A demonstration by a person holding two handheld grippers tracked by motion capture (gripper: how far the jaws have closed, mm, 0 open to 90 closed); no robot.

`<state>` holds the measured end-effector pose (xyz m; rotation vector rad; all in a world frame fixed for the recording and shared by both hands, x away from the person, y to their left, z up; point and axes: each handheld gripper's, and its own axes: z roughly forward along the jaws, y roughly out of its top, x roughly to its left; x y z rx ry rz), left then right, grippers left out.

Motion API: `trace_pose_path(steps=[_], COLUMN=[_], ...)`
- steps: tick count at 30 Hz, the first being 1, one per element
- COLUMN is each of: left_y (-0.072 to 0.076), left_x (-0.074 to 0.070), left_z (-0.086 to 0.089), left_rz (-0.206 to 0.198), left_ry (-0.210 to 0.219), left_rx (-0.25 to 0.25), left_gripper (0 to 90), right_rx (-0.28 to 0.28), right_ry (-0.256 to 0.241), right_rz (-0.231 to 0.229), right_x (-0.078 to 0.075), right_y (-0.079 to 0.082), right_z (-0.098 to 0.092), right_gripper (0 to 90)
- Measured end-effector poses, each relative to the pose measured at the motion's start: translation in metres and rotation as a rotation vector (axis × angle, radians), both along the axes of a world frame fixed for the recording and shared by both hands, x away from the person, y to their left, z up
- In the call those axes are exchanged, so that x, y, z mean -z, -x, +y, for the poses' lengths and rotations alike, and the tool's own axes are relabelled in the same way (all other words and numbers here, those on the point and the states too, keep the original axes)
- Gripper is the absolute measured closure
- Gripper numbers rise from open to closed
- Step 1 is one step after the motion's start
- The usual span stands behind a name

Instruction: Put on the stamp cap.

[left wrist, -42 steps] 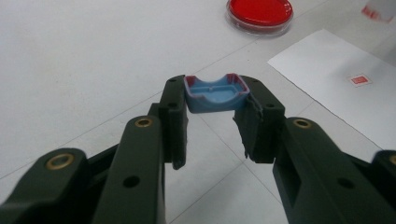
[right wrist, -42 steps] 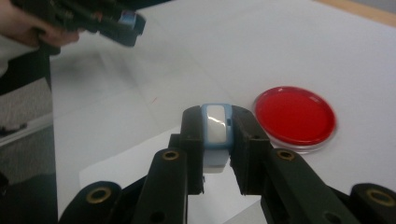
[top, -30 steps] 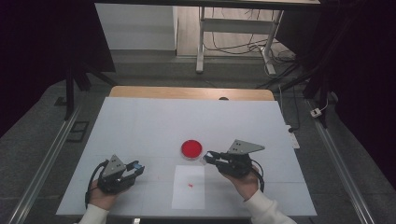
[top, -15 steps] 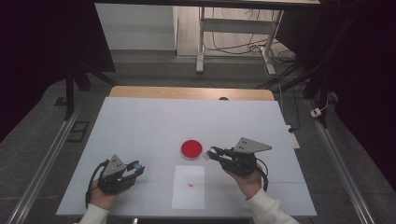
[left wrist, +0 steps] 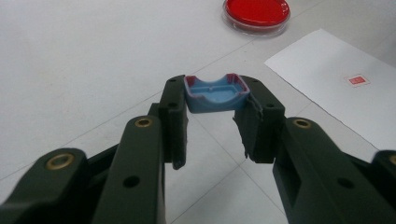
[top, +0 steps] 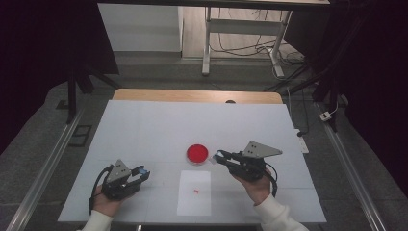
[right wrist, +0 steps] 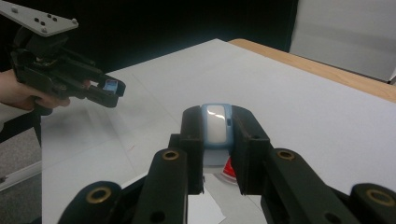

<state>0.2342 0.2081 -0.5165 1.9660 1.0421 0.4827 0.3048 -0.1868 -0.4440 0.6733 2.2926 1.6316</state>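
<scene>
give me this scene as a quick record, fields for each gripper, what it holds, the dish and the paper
left gripper: near left of the table, jaws shut on a small blue tray-like piece
right gripper: just right of the red dish, jaws shut on a blue and white stamp-like piece
red dish: round, flat on the white table, beyond the paper
white paper sheet: lies between the two hands, small red mark near its middle
contact of right piece with dish: cannot tell

The right tongs (right wrist: 216,135) clamp a pale blue piece (right wrist: 217,125) at centre frame. The left tongs (right wrist: 105,92) hang upper left over the white worktop (right wrist: 299,107).
</scene>
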Motion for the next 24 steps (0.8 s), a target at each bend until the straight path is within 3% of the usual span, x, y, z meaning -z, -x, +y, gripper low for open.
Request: trace_pose_path(steps=[24], left_y=[-0.006], left_x=[-0.006], left_z=[-0.025], left_rz=[-0.02], left_ry=[0.003], left_rx=[0.049], left_gripper=[64.1], right_rx=[-0.006], right_ry=[0.007], right_rz=[0.007], right_x=[0.001], right_y=[0.0], right_z=[0.001], right_gripper=[75.3])
